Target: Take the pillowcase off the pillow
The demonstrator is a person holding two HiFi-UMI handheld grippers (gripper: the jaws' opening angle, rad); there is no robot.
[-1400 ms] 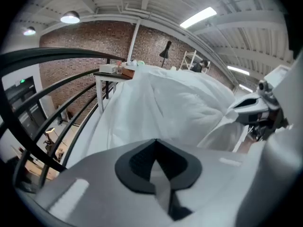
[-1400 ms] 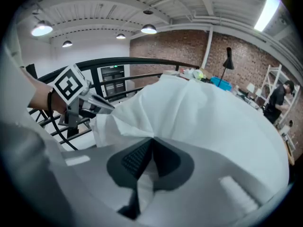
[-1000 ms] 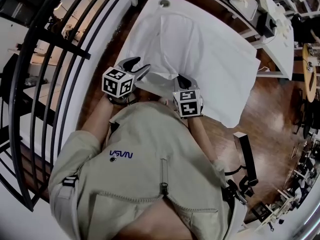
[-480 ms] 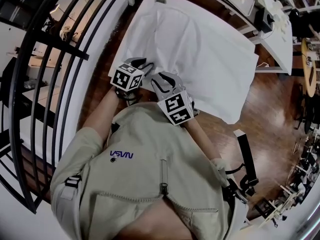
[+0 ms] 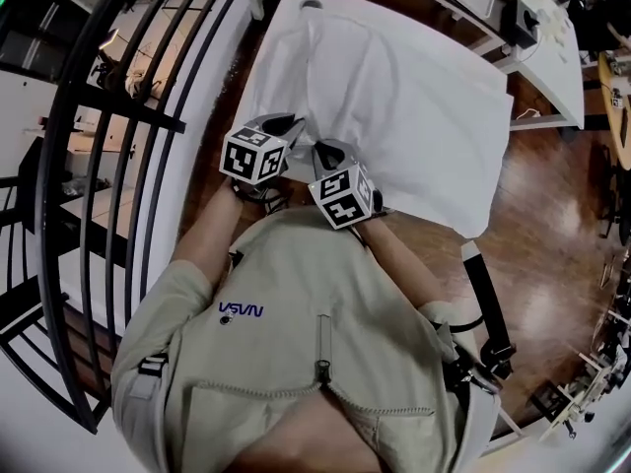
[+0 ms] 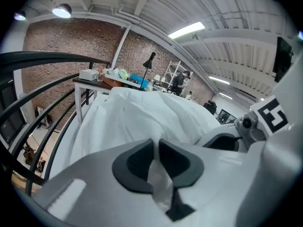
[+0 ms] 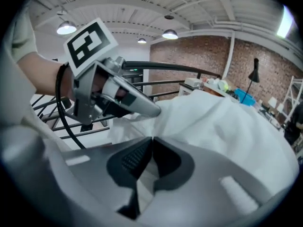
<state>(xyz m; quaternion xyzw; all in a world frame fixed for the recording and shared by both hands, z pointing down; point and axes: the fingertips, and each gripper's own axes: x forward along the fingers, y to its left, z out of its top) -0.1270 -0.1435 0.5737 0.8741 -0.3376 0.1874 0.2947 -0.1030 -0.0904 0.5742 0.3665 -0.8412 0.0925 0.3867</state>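
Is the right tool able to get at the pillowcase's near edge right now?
Likely yes: the right tool looks shut on the pillowcase at that very edge, so nothing stands between them.

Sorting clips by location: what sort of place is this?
Probably a loft-style workshop or lab, not a bedroom: a brick wall, a bare ceiling with strip lights, and cluttered workbenches.

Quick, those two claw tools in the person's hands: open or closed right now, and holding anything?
Left gripper: jaws have just been closing, now pinching the white fabric pillowcase.
Right gripper: shut, pinching the same pillowcase.
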